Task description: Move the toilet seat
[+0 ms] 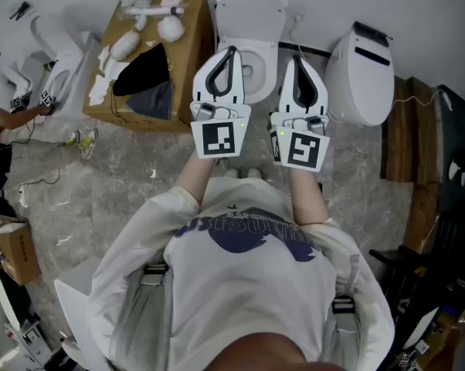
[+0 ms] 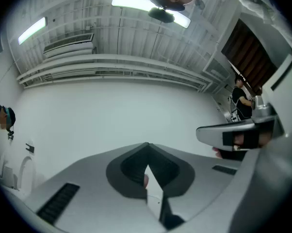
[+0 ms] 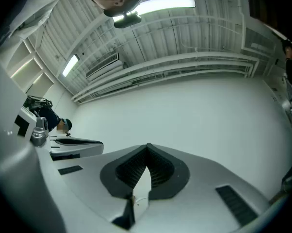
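White cotton of the person's T-shirt [image 1: 240, 300] fills the near foreground of the head view, and both forearms reach forward from it. Left gripper [image 1: 231, 51] and right gripper [image 1: 296, 59] sit side by side, tilted upward, each with its jaws pressed together on nothing. Their own views show only bare wall and ceiling past the meeting tips. Just beyond them the toilet [image 1: 248, 14] stands against the wall. The grippers partly hide its toilet seat [image 1: 257, 51], so I cannot tell whether it lies down or stands raised. A cardboard box [image 1: 188, 68] sits beside the toilet on the left. The task looks not yet begun: approach, grip and move all remain.
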`<state>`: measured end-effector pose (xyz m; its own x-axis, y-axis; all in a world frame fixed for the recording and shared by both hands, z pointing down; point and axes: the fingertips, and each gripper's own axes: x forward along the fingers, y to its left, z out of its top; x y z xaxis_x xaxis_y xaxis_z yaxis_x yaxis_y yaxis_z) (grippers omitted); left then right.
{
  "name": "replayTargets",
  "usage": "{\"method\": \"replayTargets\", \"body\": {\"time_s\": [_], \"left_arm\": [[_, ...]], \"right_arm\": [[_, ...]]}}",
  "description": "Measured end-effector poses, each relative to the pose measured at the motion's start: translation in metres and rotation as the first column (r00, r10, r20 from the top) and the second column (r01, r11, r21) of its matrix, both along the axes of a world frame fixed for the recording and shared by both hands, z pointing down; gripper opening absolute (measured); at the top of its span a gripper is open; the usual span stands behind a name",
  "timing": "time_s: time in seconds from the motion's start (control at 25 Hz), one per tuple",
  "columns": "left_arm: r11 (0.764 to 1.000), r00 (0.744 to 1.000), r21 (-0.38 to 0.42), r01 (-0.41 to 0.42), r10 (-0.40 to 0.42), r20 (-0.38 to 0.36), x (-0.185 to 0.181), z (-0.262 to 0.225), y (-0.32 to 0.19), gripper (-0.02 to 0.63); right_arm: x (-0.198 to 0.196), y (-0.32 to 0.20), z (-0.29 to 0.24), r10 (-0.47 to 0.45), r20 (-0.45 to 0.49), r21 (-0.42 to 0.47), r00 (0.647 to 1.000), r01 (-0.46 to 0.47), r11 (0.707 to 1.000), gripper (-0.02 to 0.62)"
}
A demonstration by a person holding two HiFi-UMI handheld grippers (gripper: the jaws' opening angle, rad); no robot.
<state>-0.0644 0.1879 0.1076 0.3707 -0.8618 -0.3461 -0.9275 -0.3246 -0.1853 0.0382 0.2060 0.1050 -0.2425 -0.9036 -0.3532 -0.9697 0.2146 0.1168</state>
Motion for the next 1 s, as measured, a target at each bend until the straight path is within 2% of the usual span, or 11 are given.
{"method": "replayTargets", "body": {"time_s": [0.44,0.56,0.76,1.0], "left_arm": [[1.0,1.0,-0.009,0.011,-0.011,0.003,0.004,0.003,0.006,-0.003],[1.0,1.0,-0.021,0.009,-0.009,0.004,0.007,0.005,0.007,-0.003],[0.999,0.999,-0.024,-0.024,0.023,-0.037,0.014,0.004,0.007,-0.002],[0.999,1.0,-0.041,0.019,-0.02,-0.018,0.021,0.007,0.0,-0.001]], "right_arm": [[0.006,0.008,-0.001,-0.008,0.032,0.005,0.999,0.008,1.0,0.005],[0.009,0.009,0.001,-0.021,0.015,-0.003,1.0,0.021,1.0,0.005],[0.024,0.008,0.002,-0.059,0.048,0.013,0.997,0.058,0.998,0.009],[0.037,-0.003,0.005,-0.097,0.023,0.011,0.995,0.097,0.995,0.012]]}}
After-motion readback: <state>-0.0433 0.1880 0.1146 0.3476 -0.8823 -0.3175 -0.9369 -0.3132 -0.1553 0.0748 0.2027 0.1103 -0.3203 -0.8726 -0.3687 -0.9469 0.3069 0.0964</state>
